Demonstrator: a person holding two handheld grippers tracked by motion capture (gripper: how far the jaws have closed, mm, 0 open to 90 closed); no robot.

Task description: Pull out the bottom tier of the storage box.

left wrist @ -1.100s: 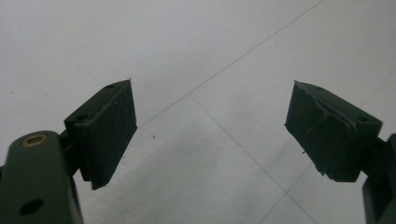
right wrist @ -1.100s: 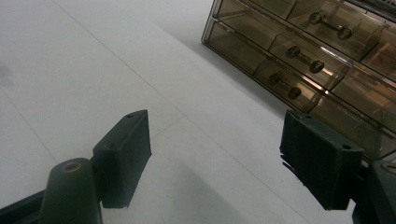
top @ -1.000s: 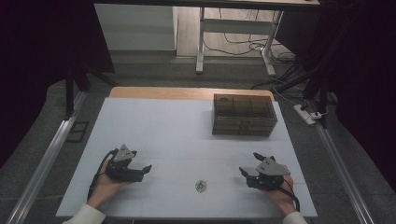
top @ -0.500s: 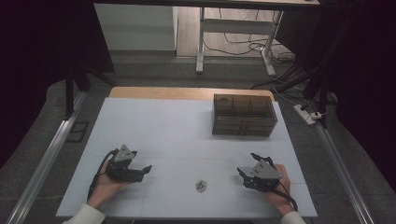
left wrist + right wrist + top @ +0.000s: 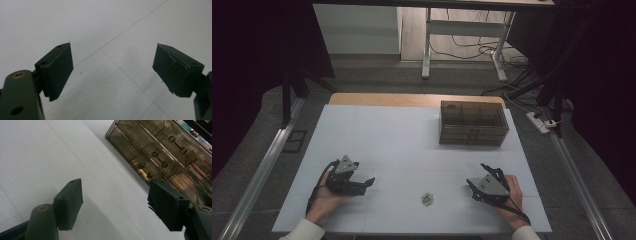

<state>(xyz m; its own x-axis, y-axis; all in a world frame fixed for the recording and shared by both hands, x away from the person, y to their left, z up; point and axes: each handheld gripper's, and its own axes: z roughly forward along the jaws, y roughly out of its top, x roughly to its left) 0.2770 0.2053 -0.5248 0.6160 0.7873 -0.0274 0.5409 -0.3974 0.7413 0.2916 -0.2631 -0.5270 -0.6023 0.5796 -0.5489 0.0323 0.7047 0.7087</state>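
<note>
My left gripper [image 5: 370, 181] rests on the white table [image 5: 402, 145] near the front left, held by a hand, its jaws pointing right. In the left gripper view it [image 5: 112, 67] stands open over bare table with nothing between the pads. My right gripper [image 5: 477, 176] lies at the front right, also open and empty, tilted on its side. In the right gripper view it [image 5: 115, 200] looks toward a smoky transparent drawer box [image 5: 160, 152]. That box [image 5: 473, 122] stands at the back right of the table. A small green and white item [image 5: 427, 199] lies between the two grippers near the front edge.
The white table top ends in a wooden strip [image 5: 382, 99] at the back. Metal rails [image 5: 257, 175] run along both sides on the floor. A power strip [image 5: 539, 122] and cables lie on the floor beyond the right edge.
My right gripper has shifted slightly left and toward the near edge, turning a little. The left gripper and the small item have stayed put.
</note>
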